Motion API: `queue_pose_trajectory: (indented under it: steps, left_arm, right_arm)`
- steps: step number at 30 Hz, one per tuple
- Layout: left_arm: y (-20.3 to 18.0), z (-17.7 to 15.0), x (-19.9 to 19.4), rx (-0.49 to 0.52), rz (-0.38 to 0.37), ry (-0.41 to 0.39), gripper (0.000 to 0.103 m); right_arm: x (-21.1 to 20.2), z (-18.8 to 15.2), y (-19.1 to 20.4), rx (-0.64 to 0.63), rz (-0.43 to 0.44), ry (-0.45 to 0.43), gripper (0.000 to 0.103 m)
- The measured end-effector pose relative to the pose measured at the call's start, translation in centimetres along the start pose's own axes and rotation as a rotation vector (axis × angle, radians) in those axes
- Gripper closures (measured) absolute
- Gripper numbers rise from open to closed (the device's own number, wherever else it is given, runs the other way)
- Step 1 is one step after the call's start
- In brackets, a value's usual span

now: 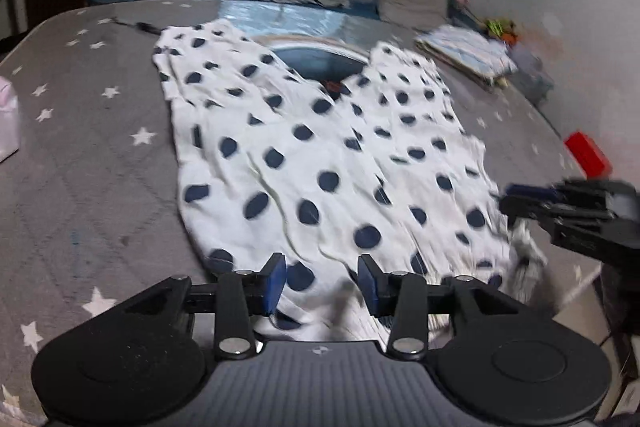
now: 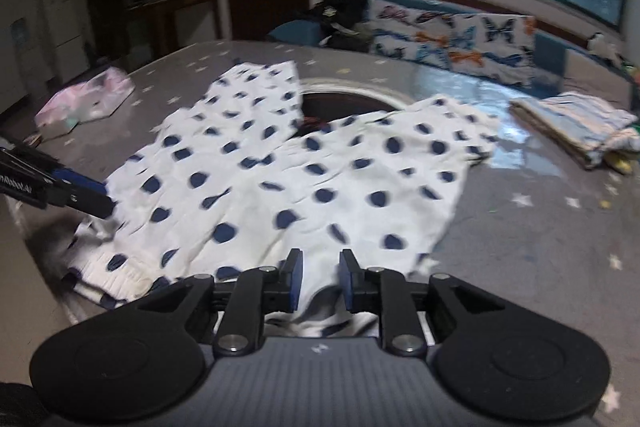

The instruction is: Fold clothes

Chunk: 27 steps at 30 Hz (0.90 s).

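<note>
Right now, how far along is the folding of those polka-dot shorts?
Done: the polka-dot shorts lie spread flat on the star-print table cover, both legs pointing away, and a folded striped pile sits aside. In hand: nothing gripped; the left tool and right tool sit open over the waistband edge, cloth between the pads but not pinched. Left: every fold of the shorts.

You have one pair of white shorts with navy polka dots (image 1: 320, 163) spread flat on the grey star-print cover, waistband at the near edge and the two legs pointing away from you. The legs splay apart in a V, and a dark round patch of the surface shows between them. The fabric is lightly creased. The ribbed waistband (image 2: 116, 279) bunches and droops a little over the near edge at one corner
</note>
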State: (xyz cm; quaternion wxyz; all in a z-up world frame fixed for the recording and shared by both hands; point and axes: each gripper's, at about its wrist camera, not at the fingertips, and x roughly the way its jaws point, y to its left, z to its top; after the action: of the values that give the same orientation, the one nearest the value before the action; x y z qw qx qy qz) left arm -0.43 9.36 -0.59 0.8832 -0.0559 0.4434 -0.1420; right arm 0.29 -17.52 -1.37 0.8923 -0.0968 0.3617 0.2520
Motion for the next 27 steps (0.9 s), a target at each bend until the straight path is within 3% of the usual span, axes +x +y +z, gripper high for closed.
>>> queue_pose_trajectory:
  steps: [5,8,11,12,14,23,27]
  left_arm:
    - [0.3,-1.1,1.2,0.012,0.025,0.052,0.058]
    - [0.8,-1.3,1.2,0.014,0.017,0.053,0.058]
    - [0.7,-1.3,1.1,0.052,0.026,0.060,0.058]
    - [0.6,-1.3,1.1,0.070,0.031,0.064,0.059]
    - [0.3,-1.5,1.1,0.115,0.045,0.069,0.060]
    - [0.8,-1.2,0.4,0.179,0.053,0.098,0.059]
    - [0.5,0.2,-1.4,0.177,0.067,0.058,0.053]
  right_arm:
    - [1.7,-1.5,0.2,-0.008,0.015,0.080,0.082]
    - [1.4,-1.8,-0.2,0.006,0.017,0.080,0.080]
    - [1.0,-1.1,-0.8,0.029,0.025,0.051,0.072]
    - [0.8,-0.7,-1.1,0.038,0.030,0.036,0.063]
    - [0.9,0.1,-1.9,0.051,0.019,0.011,0.057]
    - [6.3,2.5,-7.3,0.091,-0.063,0.026,0.057]
    - [7.2,2.1,-8.9,0.119,-0.077,0.041,0.057]
